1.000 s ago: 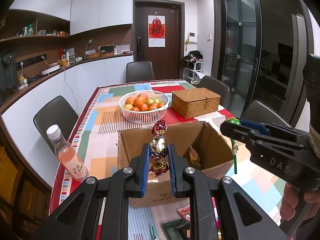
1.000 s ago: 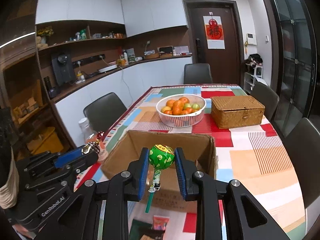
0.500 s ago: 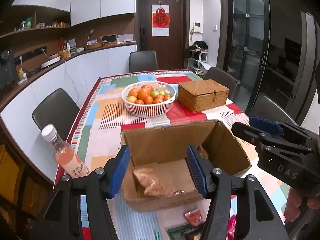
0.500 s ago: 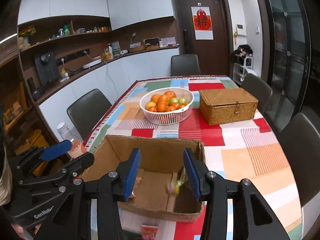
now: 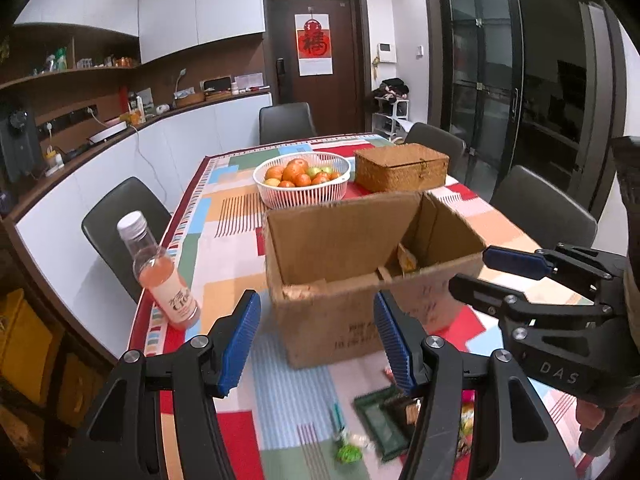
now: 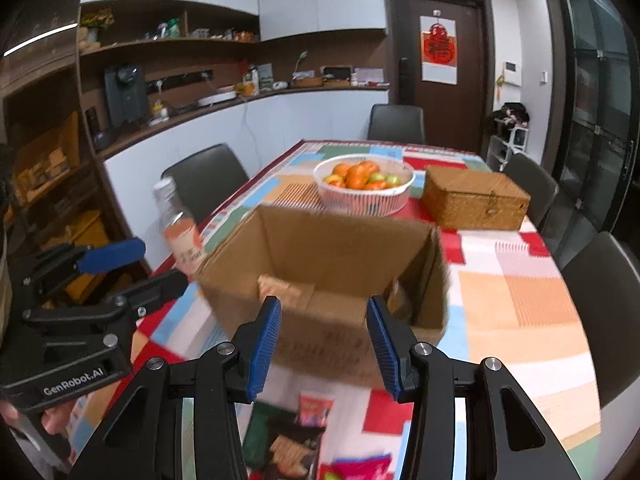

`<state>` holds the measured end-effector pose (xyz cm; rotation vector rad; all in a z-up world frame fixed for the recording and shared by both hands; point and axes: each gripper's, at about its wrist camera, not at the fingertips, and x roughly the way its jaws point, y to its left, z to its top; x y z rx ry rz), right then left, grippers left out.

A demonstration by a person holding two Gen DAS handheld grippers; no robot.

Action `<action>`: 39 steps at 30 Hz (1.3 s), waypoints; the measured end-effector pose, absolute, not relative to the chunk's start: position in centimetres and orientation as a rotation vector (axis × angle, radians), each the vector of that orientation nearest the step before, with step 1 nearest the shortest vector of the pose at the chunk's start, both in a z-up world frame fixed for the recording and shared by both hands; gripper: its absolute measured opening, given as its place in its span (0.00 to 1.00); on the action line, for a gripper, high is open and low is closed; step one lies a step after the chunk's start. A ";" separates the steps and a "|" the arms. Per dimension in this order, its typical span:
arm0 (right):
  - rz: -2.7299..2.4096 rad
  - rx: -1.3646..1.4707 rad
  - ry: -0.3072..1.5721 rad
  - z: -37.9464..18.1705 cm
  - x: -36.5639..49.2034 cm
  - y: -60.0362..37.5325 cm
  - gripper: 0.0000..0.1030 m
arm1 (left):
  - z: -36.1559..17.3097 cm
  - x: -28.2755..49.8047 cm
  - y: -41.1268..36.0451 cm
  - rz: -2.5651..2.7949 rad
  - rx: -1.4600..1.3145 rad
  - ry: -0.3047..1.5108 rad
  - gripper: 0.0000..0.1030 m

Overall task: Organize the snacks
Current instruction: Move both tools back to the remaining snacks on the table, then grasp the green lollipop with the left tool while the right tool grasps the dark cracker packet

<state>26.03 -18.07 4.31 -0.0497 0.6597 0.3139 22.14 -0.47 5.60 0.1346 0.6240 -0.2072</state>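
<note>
both grippers spread, empty, cardboard box (image 5: 340,280) ahead, bottle (image 5: 160,276) left, blurred snack packets (image 6: 316,408) below

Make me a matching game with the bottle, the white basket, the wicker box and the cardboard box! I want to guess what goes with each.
Things:
1. bottle
2. white basket
3. wicker box
4. cardboard box

Clues:
A. lid shut, far side of the table
B. flaps open, top uncovered
C. full of orange and green fruit
D. pink drink inside, white cap

Pairs: 1-D, 2-C, 3-A, 4-B
</note>
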 end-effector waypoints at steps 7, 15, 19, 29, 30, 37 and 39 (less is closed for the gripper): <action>0.350 -0.067 0.722 1.7 23.3 -16.8 0.51 | 3.7 18.9 0.8 -0.200 0.151 0.609 0.56; 0.351 -0.135 0.778 -1.4 20.9 -15.5 0.53 | -0.6 17.2 1.3 -0.222 0.195 0.680 0.56; 0.350 -0.143 0.833 -3.4 20.2 -15.2 0.53 | -2.6 16.3 1.5 -0.236 0.215 0.712 0.55; 0.347 -0.145 0.947 -7.3 19.9 -15.3 0.53 | -6.5 15.8 1.3 -0.268 0.230 0.790 0.55; 0.345 -0.143 0.954 -7.6 20.0 -15.3 0.53 | -6.8 15.9 1.4 -0.275 0.226 0.801 0.55; 0.343 -0.109 1.002 -8.9 20.5 -15.7 0.53 | -8.9 17.2 0.9 -0.315 0.175 0.872 0.52; 0.337 -0.106 1.014 -9.1 20.6 -15.8 0.53 | -9.4 17.5 0.8 -0.319 0.169 0.889 0.51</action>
